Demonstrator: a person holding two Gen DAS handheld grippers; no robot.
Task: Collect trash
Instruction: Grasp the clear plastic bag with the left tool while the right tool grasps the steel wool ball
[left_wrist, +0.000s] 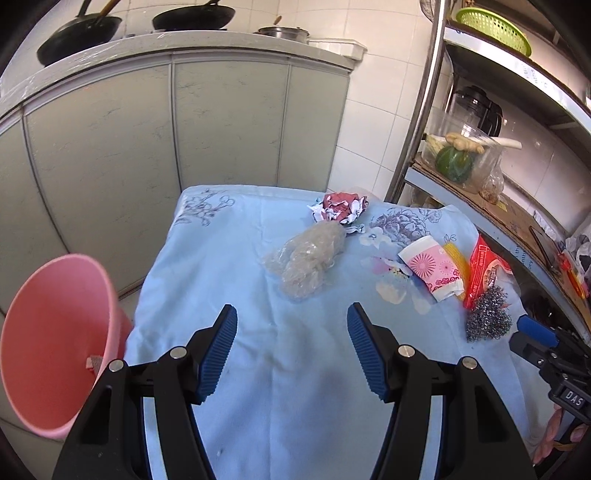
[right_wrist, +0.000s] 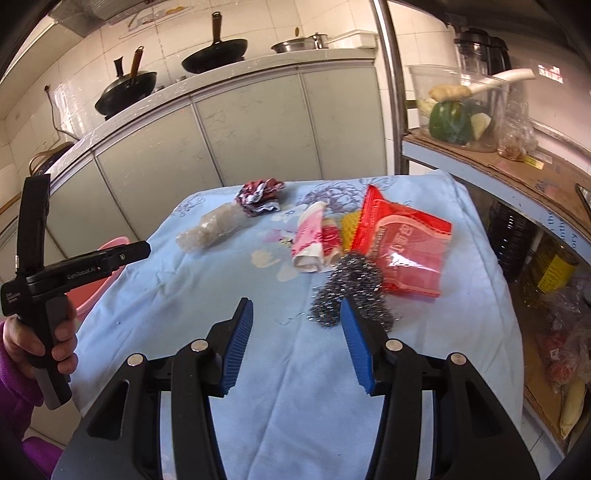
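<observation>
Here, taking the steel scourer (right_wrist: 349, 291) as landmark: the right gripper (right_wrist: 295, 343) hangs spread and empty, its right finger just before the scourer, nearest of all. Beyond the scourer lie the red packet (right_wrist: 402, 247) and pink paper cup (right_wrist: 314, 240). Left of it, farther off, the clear plastic wad (left_wrist: 306, 258) lies lengthwise ahead of the left gripper (left_wrist: 291, 350), also spread, empty. The pink bin (left_wrist: 55, 343) stands far left.

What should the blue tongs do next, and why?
Probably ease the right tongs forward to close on the steel wool scrubber. Both tongs are open and empty, the scrubber lies nearest, just off the right fingertip, and the pink bucket waits beside the table.
</observation>
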